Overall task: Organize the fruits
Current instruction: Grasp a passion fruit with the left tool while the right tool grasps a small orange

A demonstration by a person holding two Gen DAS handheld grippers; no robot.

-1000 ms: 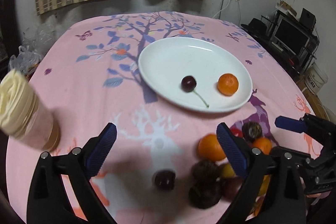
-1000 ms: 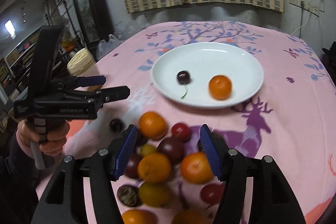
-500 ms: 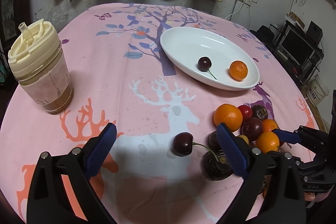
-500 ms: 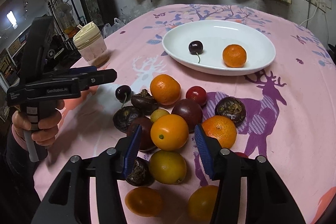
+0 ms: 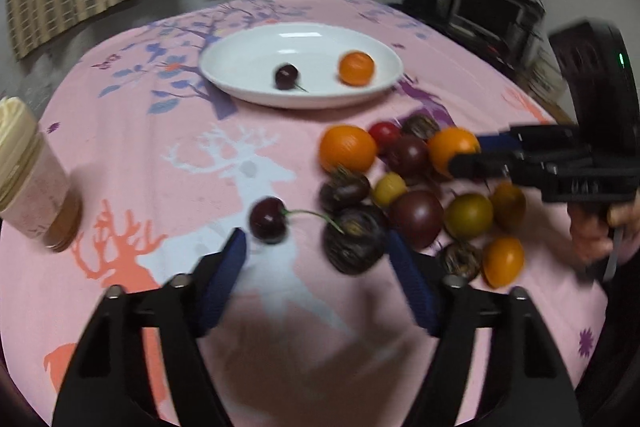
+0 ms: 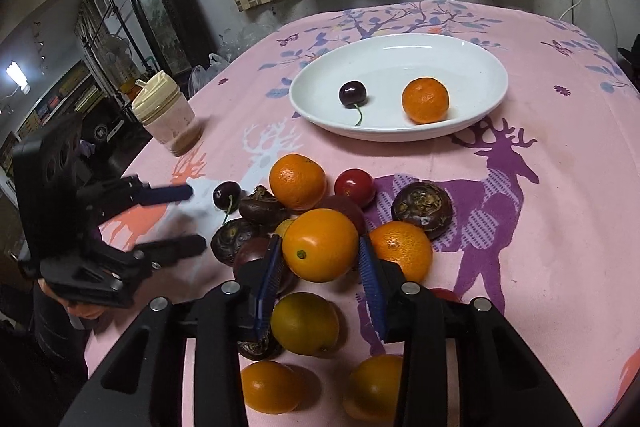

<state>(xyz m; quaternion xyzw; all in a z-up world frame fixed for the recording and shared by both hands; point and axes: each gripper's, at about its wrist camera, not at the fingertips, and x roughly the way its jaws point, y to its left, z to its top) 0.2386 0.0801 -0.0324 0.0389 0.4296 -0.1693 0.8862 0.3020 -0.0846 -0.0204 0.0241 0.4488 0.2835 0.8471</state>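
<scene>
My right gripper (image 6: 319,259) has its blue pads on either side of a large orange (image 6: 320,245) at the centre of the frame; the pads sit right against its flanks, though I cannot tell how firmly they pinch it. That orange sits in the middle of the fruit pile on the pink tabletop (image 6: 560,155), with another orange (image 6: 297,181) above it and a yellow-green fruit (image 6: 305,323) below, between my gripper's arms. My left gripper (image 5: 316,255) is spread wide and holds nothing; a loose dark cherry (image 5: 268,219) lies just beyond its left pad, its stem running right toward a dark round fruit (image 5: 354,241) in the gap. In the upper middle of both views the white plate (image 6: 400,137) holds a cherry (image 6: 353,93) and a small orange (image 6: 425,100), well apart from both grippers. A lidded cup (image 6: 166,113) stands at the left.
</scene>
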